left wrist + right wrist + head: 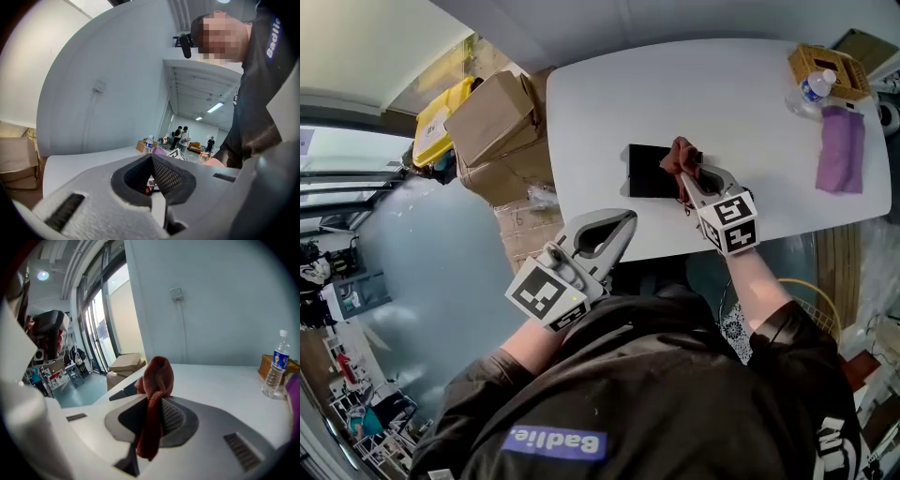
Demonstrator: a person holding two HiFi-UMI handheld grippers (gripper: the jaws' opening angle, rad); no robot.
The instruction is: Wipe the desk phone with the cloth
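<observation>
Left gripper (626, 219) held below-left of desk phone (649, 171), off white table (750, 94); jaws pressed together, nothing between. Phone laid flat, black. Red-brown cloth (680, 155) bunched at phone's right end and clamped in right gripper (686, 176); contact with phone likely, not clearly seen. Purple rag (842, 148), water bottle (814, 86) and wicker basket (827, 67) set well right of phone.

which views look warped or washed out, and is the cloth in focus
Head view: fisheye curves the white table, pale haze at left. Right gripper view: the rust-red cloth in the jaws is fairly sharp, corners vignetted dark. Left gripper view: same dark corners, mosaic patch over the face.
</observation>
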